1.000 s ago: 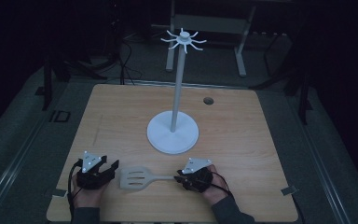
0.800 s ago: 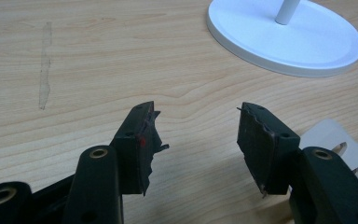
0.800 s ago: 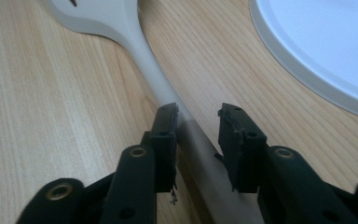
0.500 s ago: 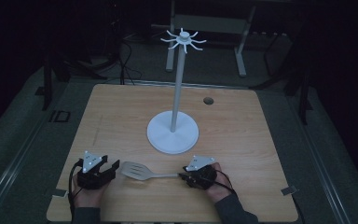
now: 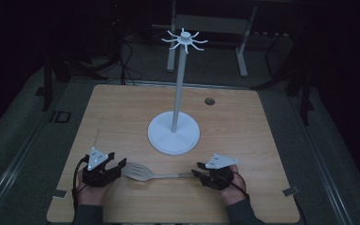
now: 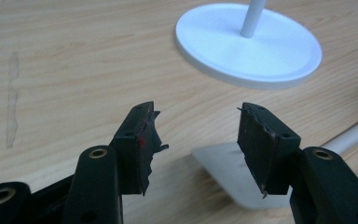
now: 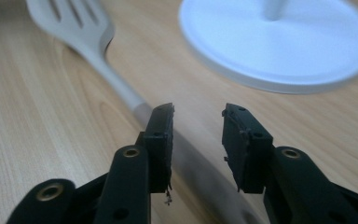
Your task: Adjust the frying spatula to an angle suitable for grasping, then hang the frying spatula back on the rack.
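Note:
A pale slotted spatula (image 5: 139,171) lies flat on the wooden table (image 5: 243,140) between my two grippers, head to the left. My left gripper (image 5: 116,164) is open beside the spatula's head (image 6: 219,169), which lies low between its jaws without touching them. My right gripper (image 5: 198,170) sits at the handle's end; its jaws have just been opening, and the handle (image 7: 121,91) runs between them with the pads clear of it. A white stand (image 5: 174,132) with a round base, a tall pole and hooks on top rises behind the spatula.
The stand's base (image 6: 249,44) (image 7: 279,42) lies close ahead of both grippers. A small dark hole (image 5: 209,101) marks the table's far right part. Tape tabs (image 5: 289,191) sit near the front corners. Dark floor and metal frames surround the table.
My right gripper has slid to the right along the spatula's handle and opened its jaws. The spatula's head has shifted slightly away from the front edge. The left gripper has kept still.

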A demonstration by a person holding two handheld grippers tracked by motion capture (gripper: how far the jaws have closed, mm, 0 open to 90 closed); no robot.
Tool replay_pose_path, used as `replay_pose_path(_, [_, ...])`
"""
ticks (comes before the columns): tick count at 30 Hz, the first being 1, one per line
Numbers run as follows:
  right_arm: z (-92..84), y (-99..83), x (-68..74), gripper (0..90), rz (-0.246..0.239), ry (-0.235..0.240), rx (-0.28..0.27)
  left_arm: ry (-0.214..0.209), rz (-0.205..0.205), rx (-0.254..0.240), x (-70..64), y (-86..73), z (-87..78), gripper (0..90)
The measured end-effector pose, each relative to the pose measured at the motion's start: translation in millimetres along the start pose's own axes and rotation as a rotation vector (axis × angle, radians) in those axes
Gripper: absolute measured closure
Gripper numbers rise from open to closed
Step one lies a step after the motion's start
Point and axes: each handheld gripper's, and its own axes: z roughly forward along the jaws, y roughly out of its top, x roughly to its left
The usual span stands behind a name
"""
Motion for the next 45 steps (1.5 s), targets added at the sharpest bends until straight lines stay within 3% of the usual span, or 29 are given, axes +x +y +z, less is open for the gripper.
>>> replay_pose_path(3, [-16.8,-6.2,-9.6,60.2,0.050,-0.033,-0.047,-0.015,0.018,-0.002,-1.9,9.7,0.4,46.8])
replay_pose_path(11, [-47.6,-22.4,-43.1,55.8,0.155,-0.132,-0.102,-0.049,0.089,0.015,-7.9,33.5,3.9,46.9])
replay_pose_path(21, [-72.3,-34.0,-65.5,50.8,0.217,-0.245,-0.133,-0.094,0.158,0.045,-14.6,48.3,11.3,46.9])
replay_pose_path(29, [-80.1,-38.3,-72.5,49.7,0.245,-0.277,-0.147,-0.129,0.197,0.069,-22.8,56.9,18.5,46.9])
replay_pose_path(45, [-100.4,-44.4,-82.1,48.0,0.286,-0.317,-0.186,-0.229,0.327,0.156,-44.1,89.3,35.3,47.8])
